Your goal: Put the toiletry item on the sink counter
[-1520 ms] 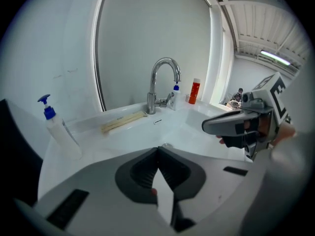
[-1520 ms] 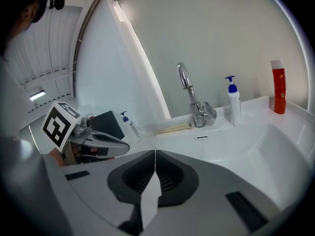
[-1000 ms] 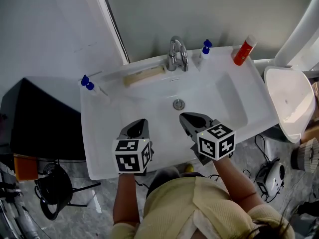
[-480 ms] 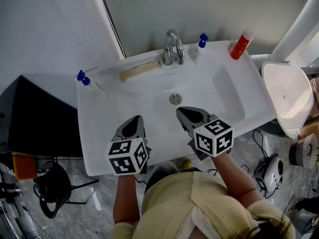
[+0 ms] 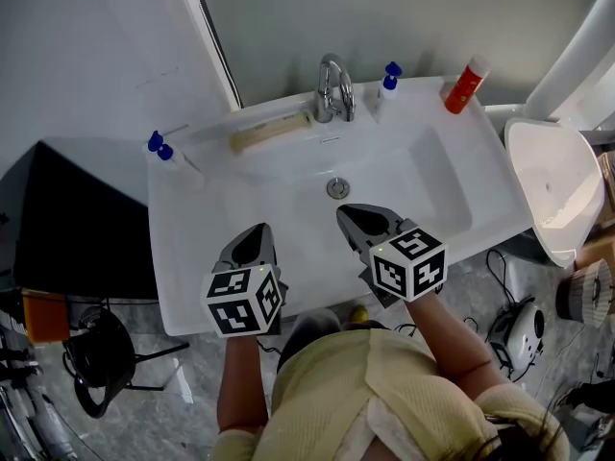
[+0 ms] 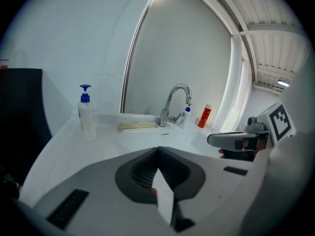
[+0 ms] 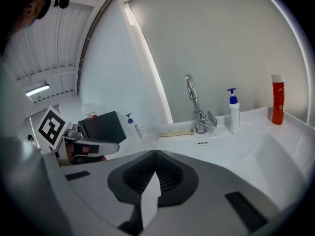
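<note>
Fingers pressed together and empty on both: left gripper (image 5: 258,233) and right gripper (image 5: 351,217), side by side near the front edge of the desk (image 5: 192,257), over the basin (image 5: 423,185). Along the back edge: tap (image 5: 332,89) at the middle, beige bar (image 5: 271,131) lying just left of it, pump bottle (image 5: 387,83) just right. Red bottle (image 5: 466,84) upright at the back right corner. Second pump bottle (image 5: 168,157) upright at the left edge. Black box (image 5: 77,229) beside the left edge, off the desk.

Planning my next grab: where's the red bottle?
Head view: the red bottle stands at the counter's back right corner, right of the pump bottle by the faucet.
</note>
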